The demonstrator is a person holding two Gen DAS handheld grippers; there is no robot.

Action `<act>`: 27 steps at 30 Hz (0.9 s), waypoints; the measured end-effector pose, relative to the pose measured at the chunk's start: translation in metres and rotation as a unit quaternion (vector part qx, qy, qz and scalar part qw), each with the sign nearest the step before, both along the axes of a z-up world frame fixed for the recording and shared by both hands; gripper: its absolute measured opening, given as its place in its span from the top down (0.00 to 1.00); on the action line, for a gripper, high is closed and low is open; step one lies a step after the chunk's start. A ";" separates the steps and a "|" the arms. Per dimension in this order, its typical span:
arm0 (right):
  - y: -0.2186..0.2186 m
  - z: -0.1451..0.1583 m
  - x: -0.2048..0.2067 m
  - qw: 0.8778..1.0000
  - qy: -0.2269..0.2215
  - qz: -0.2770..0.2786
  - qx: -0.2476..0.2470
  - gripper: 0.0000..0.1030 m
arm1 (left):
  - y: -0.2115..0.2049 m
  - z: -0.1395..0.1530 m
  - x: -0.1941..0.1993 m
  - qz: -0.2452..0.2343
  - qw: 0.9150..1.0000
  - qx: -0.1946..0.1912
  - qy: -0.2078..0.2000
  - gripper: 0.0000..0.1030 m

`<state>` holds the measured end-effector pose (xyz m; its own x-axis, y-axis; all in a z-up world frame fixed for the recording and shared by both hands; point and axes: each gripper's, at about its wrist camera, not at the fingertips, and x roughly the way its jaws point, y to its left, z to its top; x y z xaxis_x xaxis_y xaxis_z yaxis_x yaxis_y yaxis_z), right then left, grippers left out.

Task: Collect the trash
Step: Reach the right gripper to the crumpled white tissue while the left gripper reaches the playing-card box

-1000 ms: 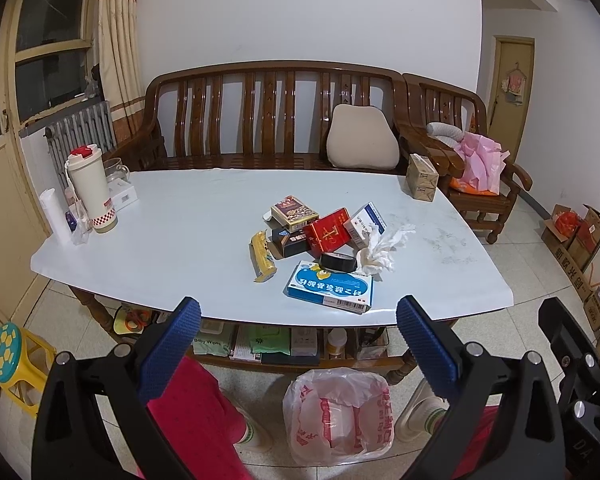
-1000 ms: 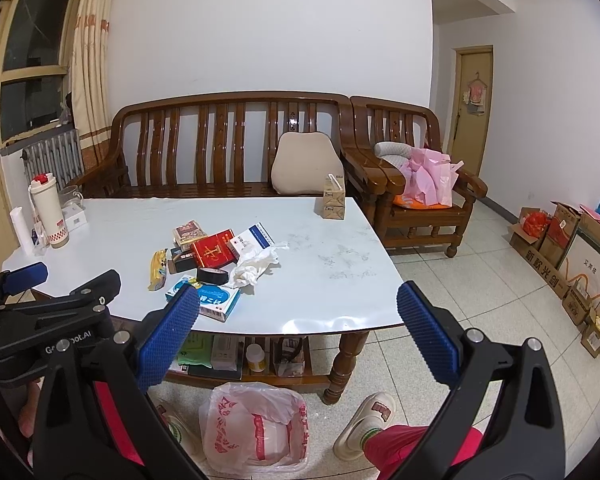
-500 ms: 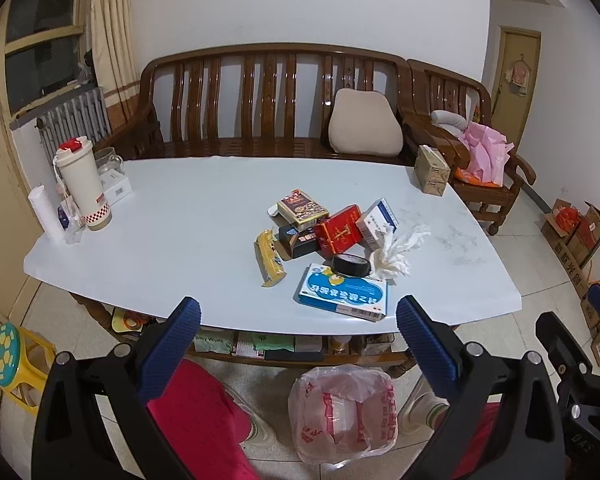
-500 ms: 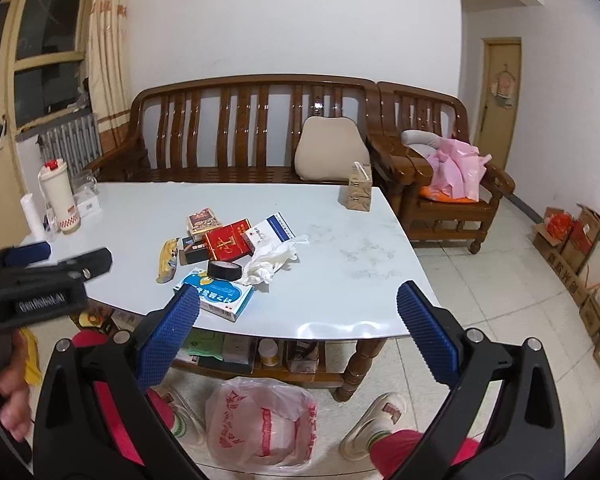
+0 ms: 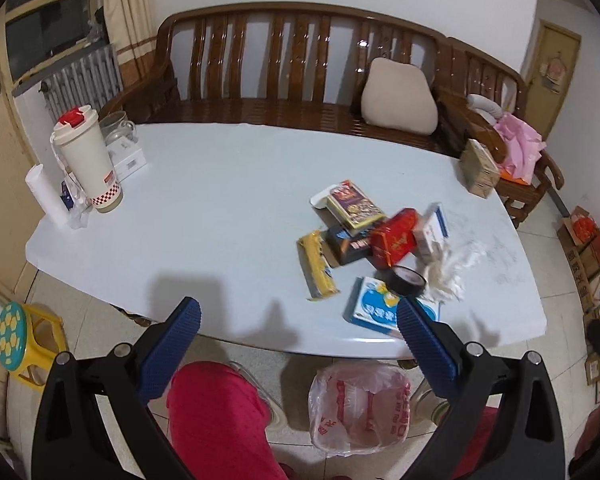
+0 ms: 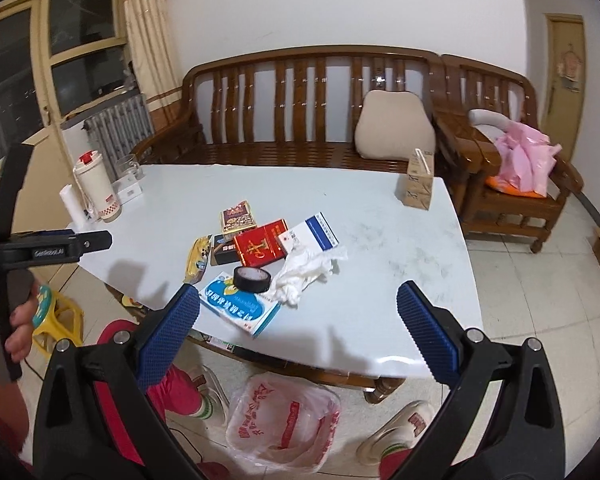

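A heap of trash lies on the white table (image 5: pixel 220 216): a crumpled white tissue (image 6: pixel 304 272), a black tape roll (image 6: pixel 252 279), a blue-and-white box (image 6: pixel 240 304), a red box (image 6: pixel 260 249), a yellow wrapper (image 6: pixel 198 260) and other small boxes. The same heap shows in the left wrist view, with the red box (image 5: pixel 394 238) and the yellow wrapper (image 5: pixel 316 270). A white-and-red plastic bag (image 6: pixel 282 424) stands open on the floor below the table's front edge. My left gripper (image 5: pixel 296 326) and my right gripper (image 6: pixel 298 312) are both open and empty, above the table's near edge.
A thermos (image 5: pixel 88 160), a glass jug and small items stand at the table's far left corner. A brown carton (image 6: pixel 418 180) stands at the far right. A wooden sofa (image 6: pixel 308 120) is behind. A yellow stool (image 5: pixel 24 344) and the person's red-clad legs are by the table.
Both grippers have risen and moved forward over the table's near edge, looking down more on the heap. Both stay open.
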<state>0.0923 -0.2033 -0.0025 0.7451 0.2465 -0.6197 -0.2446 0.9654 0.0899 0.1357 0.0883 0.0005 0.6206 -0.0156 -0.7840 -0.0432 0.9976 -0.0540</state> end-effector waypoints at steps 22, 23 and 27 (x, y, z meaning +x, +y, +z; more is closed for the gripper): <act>0.006 0.003 0.122 0.978 0.006 0.138 -0.158 0.06 | -0.050 -0.026 0.161 -0.047 0.988 0.041 0.139 0.07; 0.006 0.000 0.126 0.976 0.011 0.143 -0.165 0.06 | -0.051 -0.028 0.165 -0.045 0.988 0.040 0.141 0.07; 0.012 -0.019 0.143 0.969 0.040 0.169 -0.173 0.06 | -0.052 -0.044 0.189 -0.028 0.984 0.026 0.172 0.07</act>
